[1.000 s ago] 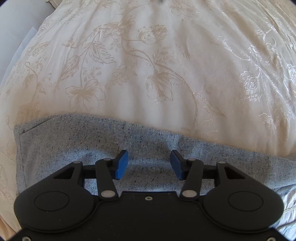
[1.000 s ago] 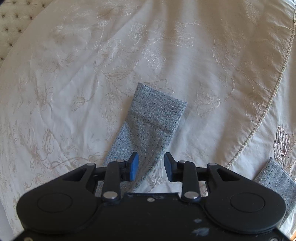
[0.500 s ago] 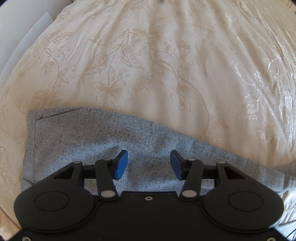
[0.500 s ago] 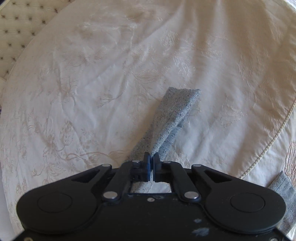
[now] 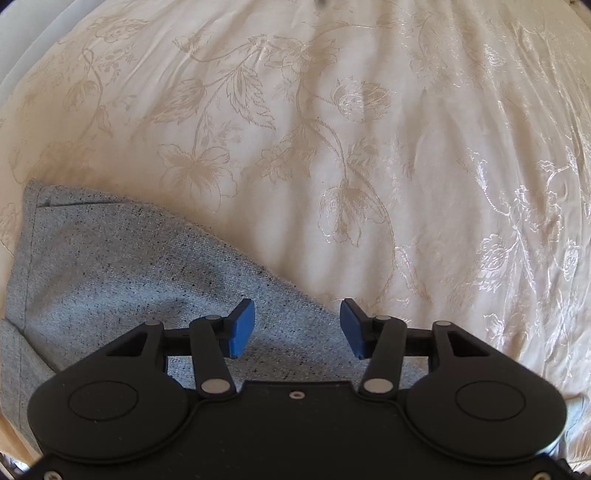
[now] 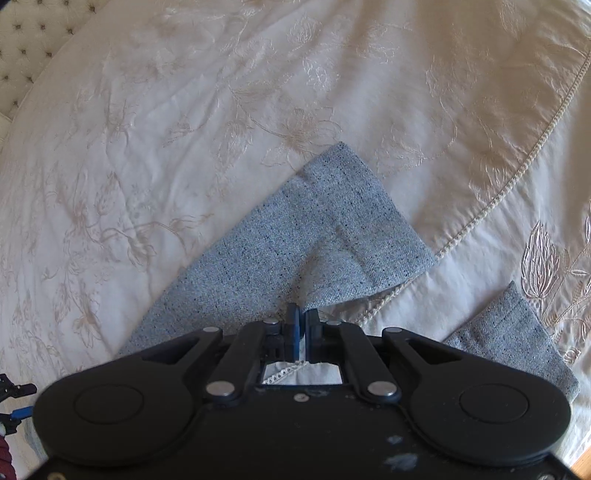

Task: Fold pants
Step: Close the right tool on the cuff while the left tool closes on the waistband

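Since a second ago my right gripper (image 6: 303, 328) has closed on the near edge of the pants (image 6: 295, 243) and swung the leg end rightward, so the cuff now crosses the corded seam (image 6: 517, 173) of the bedspread (image 6: 184, 129); my left gripper (image 5: 297, 328) has stayed open while the grey cloth under it has slid to the left.

On the right, my blue pads are pressed almost together, with a fold of grey fabric pinched between them. Just beyond the tips the leg fans out flat, its hem lying farthest ahead and to the right. The other leg end (image 6: 517, 332) lies apart, right of my fingers.

On the left, my fingers (image 5: 242, 326) stand wide apart and grip nothing. The waist part of the pants (image 5: 129, 277) lies beneath and left of them, its diagonal edge running between the tips; a stitched seam shows at the far left corner. Ahead, only the cream, flower-embroidered bedspread (image 5: 332, 129) stretches away. A tufted headboard (image 6: 33, 33) sits far left beyond the right fingers.
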Motion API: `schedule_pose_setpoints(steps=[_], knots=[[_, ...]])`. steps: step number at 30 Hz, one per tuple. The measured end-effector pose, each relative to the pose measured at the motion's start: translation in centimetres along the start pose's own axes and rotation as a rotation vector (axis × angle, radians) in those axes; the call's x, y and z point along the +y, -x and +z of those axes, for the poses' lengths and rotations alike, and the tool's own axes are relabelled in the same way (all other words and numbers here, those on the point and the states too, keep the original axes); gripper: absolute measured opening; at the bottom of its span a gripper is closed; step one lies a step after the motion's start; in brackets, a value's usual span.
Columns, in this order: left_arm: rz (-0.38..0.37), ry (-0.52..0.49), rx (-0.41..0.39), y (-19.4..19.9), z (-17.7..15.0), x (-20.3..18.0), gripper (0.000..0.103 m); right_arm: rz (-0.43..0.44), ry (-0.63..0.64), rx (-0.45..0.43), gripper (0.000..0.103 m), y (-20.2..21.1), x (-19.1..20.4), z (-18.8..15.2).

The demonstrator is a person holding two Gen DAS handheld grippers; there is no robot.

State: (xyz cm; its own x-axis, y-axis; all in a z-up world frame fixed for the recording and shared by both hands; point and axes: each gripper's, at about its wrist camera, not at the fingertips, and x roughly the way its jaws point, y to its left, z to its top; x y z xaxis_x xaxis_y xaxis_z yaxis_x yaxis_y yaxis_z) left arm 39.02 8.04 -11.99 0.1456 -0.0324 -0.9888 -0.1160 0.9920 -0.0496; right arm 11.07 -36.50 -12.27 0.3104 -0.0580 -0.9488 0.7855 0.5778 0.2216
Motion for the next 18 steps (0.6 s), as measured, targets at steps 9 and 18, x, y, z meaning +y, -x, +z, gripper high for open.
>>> schedule_pose_setpoints(steps=[9,18], knots=[[0.124,0.003,0.116,-4.9,0.9,-1.3,0.058,0.028,-0.008,0.006,0.004,-0.1,-0.6,0.1],[-0.005,0.066,-0.082,0.7,-0.9,0.7,0.005,0.073,0.042,-0.011,0.005,1.7,0.4,0.8]])
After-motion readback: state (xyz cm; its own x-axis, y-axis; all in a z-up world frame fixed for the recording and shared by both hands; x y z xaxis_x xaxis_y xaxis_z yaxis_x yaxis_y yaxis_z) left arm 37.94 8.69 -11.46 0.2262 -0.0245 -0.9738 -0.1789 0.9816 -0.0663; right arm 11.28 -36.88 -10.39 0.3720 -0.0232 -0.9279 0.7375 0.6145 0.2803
